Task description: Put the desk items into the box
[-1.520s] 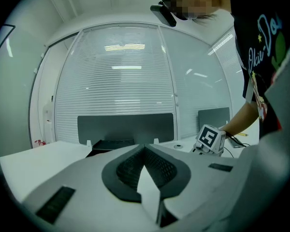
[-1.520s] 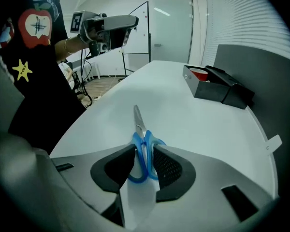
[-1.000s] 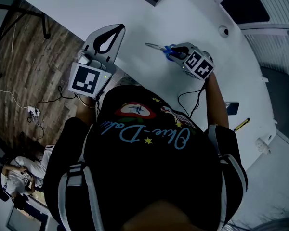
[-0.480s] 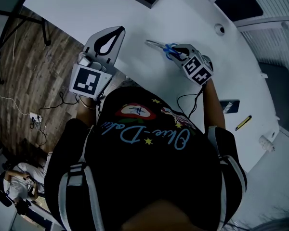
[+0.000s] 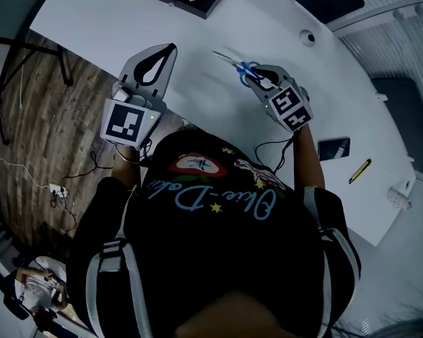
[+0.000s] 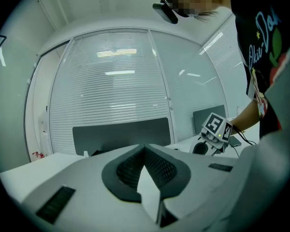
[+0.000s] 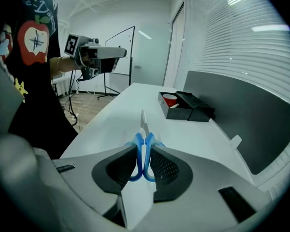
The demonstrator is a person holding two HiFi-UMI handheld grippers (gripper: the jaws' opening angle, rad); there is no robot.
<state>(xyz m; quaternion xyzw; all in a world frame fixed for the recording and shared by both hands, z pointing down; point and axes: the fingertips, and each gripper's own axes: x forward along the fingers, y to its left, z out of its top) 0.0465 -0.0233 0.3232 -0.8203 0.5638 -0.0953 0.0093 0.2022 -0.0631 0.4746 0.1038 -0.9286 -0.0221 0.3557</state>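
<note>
Right gripper (image 7: 144,150) is clamping the blue scissors (image 7: 143,129) by the handles and lifting them clear of the white table (image 7: 116,124), where they were lying a second ago. Left gripper (image 6: 145,148) is hovering alongside, jaws together, empty. Black box (image 7: 183,106) is waiting at the far end, so carrying looks next.

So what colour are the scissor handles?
Blue handles on the scissors, clearest in the right gripper view.
</note>
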